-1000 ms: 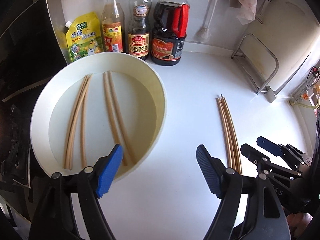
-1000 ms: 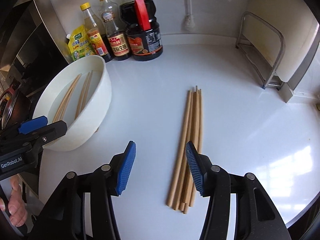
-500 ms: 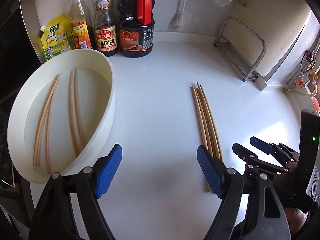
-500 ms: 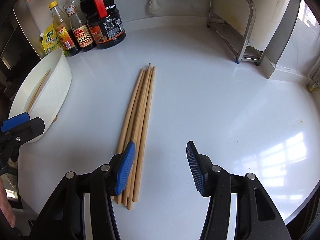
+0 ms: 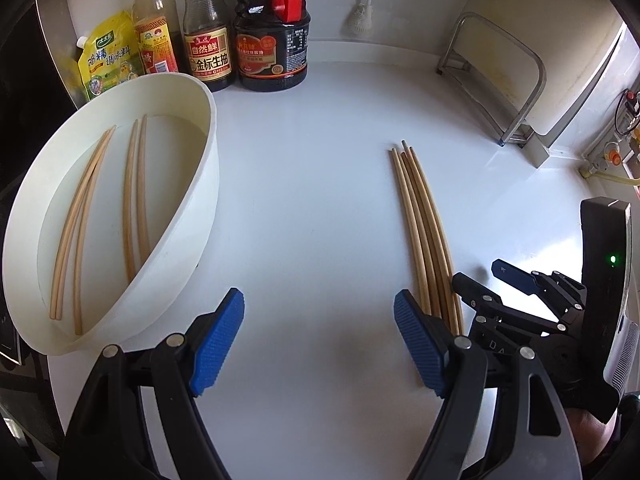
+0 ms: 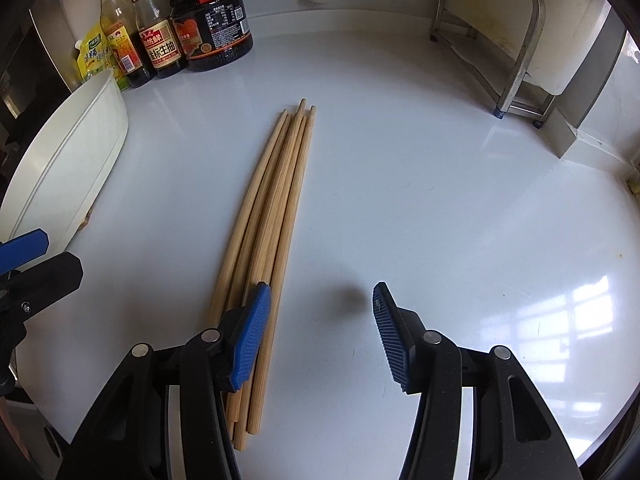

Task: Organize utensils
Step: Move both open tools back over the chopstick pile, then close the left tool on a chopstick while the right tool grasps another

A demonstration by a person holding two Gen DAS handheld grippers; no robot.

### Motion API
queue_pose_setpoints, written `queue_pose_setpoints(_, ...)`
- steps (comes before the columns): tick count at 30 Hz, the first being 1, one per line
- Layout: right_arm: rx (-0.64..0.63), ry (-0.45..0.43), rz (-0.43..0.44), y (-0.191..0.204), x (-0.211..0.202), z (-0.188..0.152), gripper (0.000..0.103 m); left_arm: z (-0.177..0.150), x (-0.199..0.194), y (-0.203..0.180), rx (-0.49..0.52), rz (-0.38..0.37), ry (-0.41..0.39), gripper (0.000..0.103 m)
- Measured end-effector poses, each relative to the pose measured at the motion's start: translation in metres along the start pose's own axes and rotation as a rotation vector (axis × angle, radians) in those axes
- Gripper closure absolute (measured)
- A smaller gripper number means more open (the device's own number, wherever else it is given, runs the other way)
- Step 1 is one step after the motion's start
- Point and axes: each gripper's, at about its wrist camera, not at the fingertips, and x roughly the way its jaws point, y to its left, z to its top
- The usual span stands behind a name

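Four chopsticks lie in the white bowl (image 5: 200, 184); a bundle of roughly six (image 6: 276, 208) lies on the counter (image 6: 440, 200). Left gripper (image 5: 318, 334) and right gripper (image 6: 316, 332): both released, empty.

At the back of your white worktop (image 5: 320, 184) you have a yellow seasoning pouch (image 5: 105, 62), two slim sauce bottles (image 5: 206, 28) and a dark soy jug (image 5: 274, 40). A metal rack (image 6: 492, 36) stands at the far right, a brush (image 5: 360, 16) against the wall.
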Motion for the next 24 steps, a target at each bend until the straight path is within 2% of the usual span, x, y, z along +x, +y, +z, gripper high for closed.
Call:
queue_pose_setpoints(14,0.022,-0.009,-0.006,-0.026,0.003,0.0,0.052,-0.002,0.025,-0.032,0.046,-0.025,0.009,0.027)
queue_pose_setpoints(19,-0.001,-0.029,-0.04,-0.039,0.002,-0.003,0.052,-0.001,0.043,-0.042,0.049,-0.03,0.027,0.026)
queue_pose_setpoints(24,0.001,-0.045,-0.019,-0.048,0.0,-0.004,0.052,-0.001,0.056,-0.047,0.043,-0.024,0.042,0.026)
